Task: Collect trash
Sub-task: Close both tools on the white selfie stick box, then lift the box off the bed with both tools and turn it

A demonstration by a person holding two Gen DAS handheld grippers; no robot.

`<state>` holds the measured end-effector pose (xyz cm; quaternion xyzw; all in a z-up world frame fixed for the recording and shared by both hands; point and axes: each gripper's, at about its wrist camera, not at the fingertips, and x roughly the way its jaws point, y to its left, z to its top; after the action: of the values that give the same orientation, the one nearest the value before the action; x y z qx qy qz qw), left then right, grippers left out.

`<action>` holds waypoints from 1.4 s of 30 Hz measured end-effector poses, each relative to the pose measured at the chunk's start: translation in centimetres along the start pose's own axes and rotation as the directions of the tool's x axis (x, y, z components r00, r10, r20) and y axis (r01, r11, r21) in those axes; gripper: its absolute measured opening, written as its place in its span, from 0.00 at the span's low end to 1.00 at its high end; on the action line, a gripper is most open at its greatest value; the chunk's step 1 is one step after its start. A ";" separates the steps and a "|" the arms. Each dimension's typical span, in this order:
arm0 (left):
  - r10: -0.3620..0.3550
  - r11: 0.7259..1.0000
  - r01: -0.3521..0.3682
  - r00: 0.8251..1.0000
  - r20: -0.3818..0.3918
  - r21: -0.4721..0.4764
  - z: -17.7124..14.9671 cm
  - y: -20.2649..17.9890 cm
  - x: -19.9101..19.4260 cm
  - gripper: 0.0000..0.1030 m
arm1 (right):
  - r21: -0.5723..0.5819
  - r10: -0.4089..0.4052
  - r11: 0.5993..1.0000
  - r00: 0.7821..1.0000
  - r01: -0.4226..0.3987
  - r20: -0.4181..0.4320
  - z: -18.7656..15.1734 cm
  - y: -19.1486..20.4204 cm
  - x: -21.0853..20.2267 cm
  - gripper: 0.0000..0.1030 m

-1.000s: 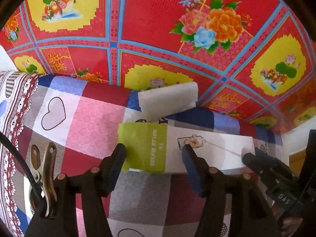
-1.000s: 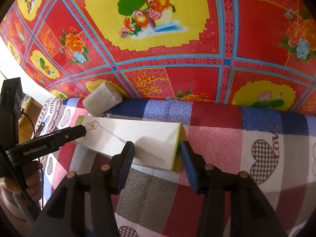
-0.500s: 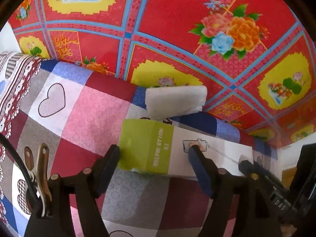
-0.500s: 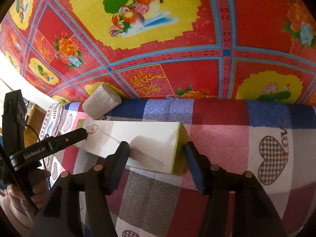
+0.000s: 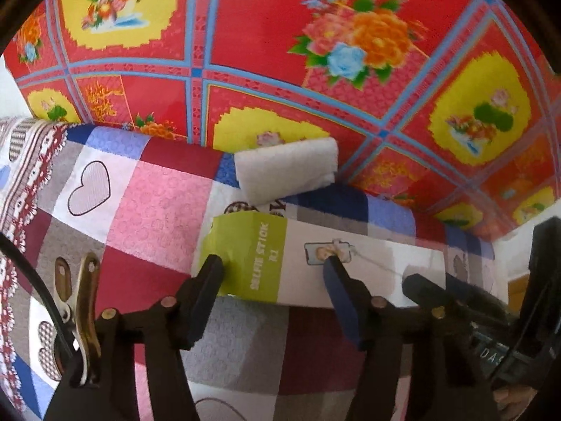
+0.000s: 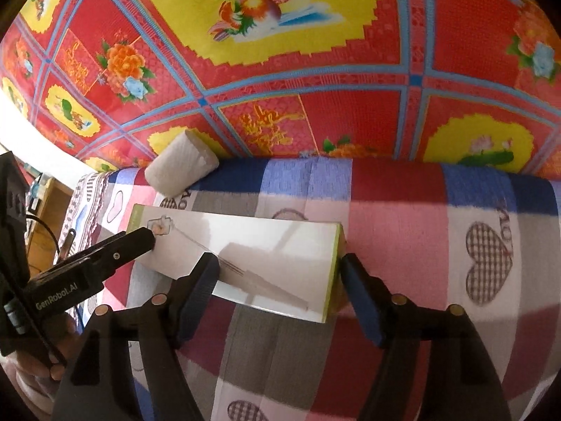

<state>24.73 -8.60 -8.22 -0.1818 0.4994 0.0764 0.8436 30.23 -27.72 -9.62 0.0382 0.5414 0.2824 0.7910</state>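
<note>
Red floral floor mat (image 5: 266, 28) fills the top of both views, clear of objects. Checked heart-print tablecloth (image 5: 150, 210) covers the table; its far edge drops off just behind the items, with bare cloth to either side. Long white selfie-stick box (image 5: 368, 270) with green end lies flat near that edge, lengthwise along it. White tissue roll (image 5: 285, 172) sits right at the edge, just beyond the box. Left gripper (image 5: 273, 270) straddles the green end, jaws just narrowed, pads seemingly on the box top, no clamp. Right gripper (image 6: 278, 268) straddles the other end, jaws just widening, not gripping.
</note>
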 end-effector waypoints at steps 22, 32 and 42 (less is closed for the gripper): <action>-0.036 0.998 0.038 0.998 -0.053 0.043 -5.7 -0.2 -3.4 0.50 | 0.036 -0.054 0.998 0.999 0.054 -0.007 -7.3 0.7 -4.5 0.70; -0.052 0.992 0.060 0.996 -0.076 0.115 -8.1 -1.7 -4.6 0.48 | 0.092 -0.096 0.991 0.995 0.095 0.000 -10.7 0.1 -6.9 0.70; -0.182 0.951 0.211 0.973 -0.142 0.226 -11.2 -6.1 -5.5 0.32 | 0.092 -0.072 0.993 0.997 0.073 -0.013 -13.8 1.4 -7.6 0.60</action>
<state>14.79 -18.28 -6.87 -0.1320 0.5338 -0.0797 0.8314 15.60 -33.62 -8.48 0.0538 0.5587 0.2280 0.7956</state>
